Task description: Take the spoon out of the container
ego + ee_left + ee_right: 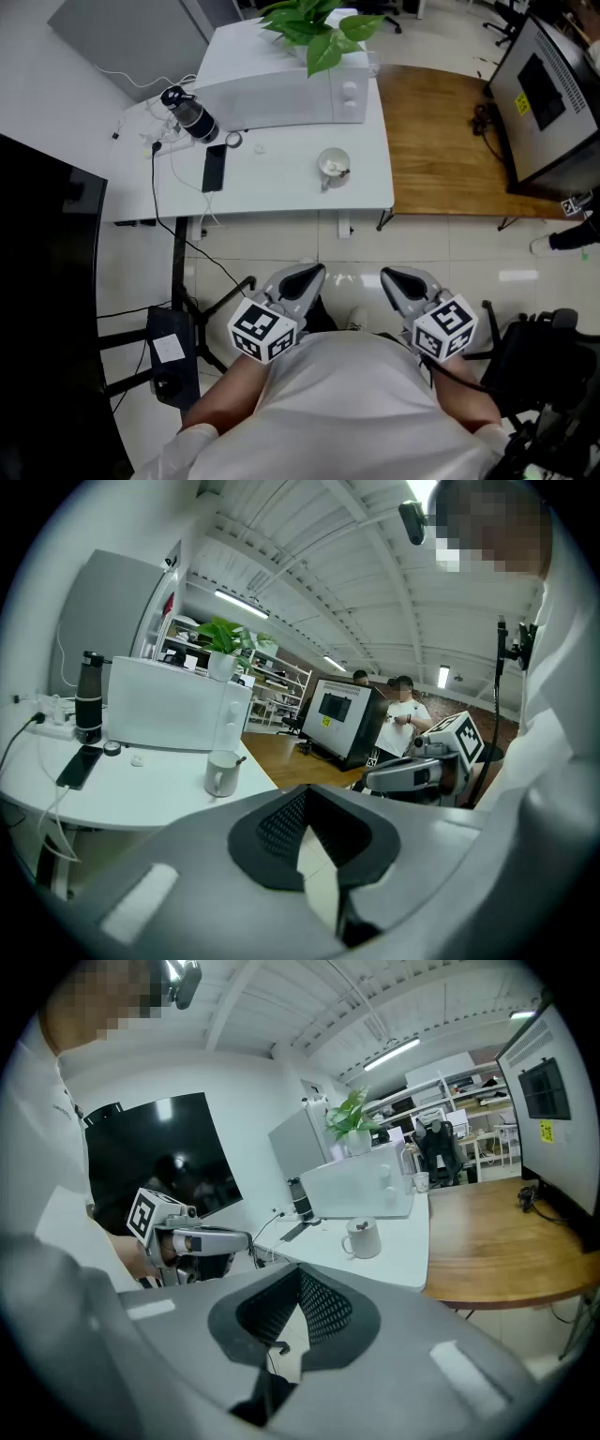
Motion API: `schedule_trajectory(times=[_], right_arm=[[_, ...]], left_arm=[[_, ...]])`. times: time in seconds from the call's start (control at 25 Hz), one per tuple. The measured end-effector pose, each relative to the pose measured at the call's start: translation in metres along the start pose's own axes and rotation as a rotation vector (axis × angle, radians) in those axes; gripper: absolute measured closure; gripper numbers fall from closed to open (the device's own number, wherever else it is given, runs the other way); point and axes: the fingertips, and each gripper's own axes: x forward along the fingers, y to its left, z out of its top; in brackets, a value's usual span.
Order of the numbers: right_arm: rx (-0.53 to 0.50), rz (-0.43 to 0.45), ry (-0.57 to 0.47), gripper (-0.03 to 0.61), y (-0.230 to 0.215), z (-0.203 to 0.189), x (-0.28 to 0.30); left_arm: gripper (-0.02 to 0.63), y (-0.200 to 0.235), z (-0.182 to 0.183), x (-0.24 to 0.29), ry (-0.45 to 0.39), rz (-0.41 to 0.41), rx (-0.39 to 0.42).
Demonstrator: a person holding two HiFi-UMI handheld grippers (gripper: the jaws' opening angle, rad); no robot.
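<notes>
Nothing of the task is done yet. The spoon sits in the white mug, its handle poking above the rim, on the white table well ahead of the person. Both tools are held close to the torso, well apart from the mug. The left gripper has its jaws together with nothing between them, and the right gripper is likewise closed and empty. The whole job is left: reach over the table, open one gripper, pinch the handle and lift it clear. Behind the mug stands a white microwave with a leafy plant by it. To the left are a black phone, a dark bottle and cables. A wooden table adjoins on the right, bearing a monitor. Nothing blocks the way to the mug.
</notes>
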Motion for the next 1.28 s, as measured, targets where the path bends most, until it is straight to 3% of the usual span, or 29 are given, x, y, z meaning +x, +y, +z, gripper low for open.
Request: schedule_trajectory(times=[0.24,0.4,0.64,0.96,1.28], right_arm=[[-0.003,-0.025,-0.005,0.571,-0.018,0.041,0.057],[0.011,-0.071,-0.017,0.571,-0.033,0.069,0.092],[0.021,-0.149,-0.019,0.571,-0.048,0.096,0.138],[0.036,-0.236,-0.027,0.571,-0.067,0.117,0.163],[-0.041,-0.182,0.035,0.571,-0.082,0.121,0.174]], left_arm=[[0.609,0.067,0.04,0.019,-0.007,-0.022,0.043],[0.611,0.105,0.068,0.032,-0.002,-0.067,0.1],[0.609,0.154,0.091,0.044,0.016,-0.146,0.113],[0.609,0.185,0.101,0.061,0.029,-0.207,0.07],[0.609,0.185,0.103,0.084,0.034,-0.188,0.057]])
